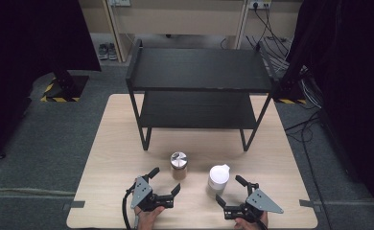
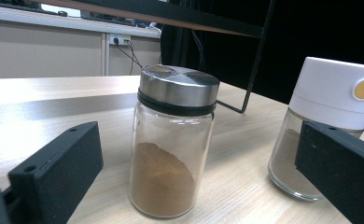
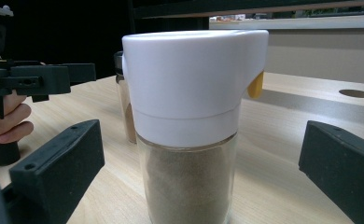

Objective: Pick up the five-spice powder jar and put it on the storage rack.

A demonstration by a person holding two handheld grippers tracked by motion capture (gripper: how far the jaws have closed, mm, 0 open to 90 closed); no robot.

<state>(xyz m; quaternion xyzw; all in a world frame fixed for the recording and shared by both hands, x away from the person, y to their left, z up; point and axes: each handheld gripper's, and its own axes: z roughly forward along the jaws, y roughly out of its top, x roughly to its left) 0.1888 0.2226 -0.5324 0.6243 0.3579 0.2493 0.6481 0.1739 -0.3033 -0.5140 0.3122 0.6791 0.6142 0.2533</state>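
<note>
A glass jar with a metal lid, holding brown powder, stands upright on the table. Just right of it is a glass jar with a white lid holding paler powder. My left gripper is open at the near edge; the metal-lidded jar stands just ahead of its jaws, untouched. My right gripper is open too, and the white-lidded jar stands close in front of its spread jaws, apart from both pads. In the right gripper view the left gripper is at the far left.
A black two-tier shelf rack stands on the far half of the light wooden table. Bare tabletop lies to either side of the jars. Grey carpet surrounds the table, with cables at the back right.
</note>
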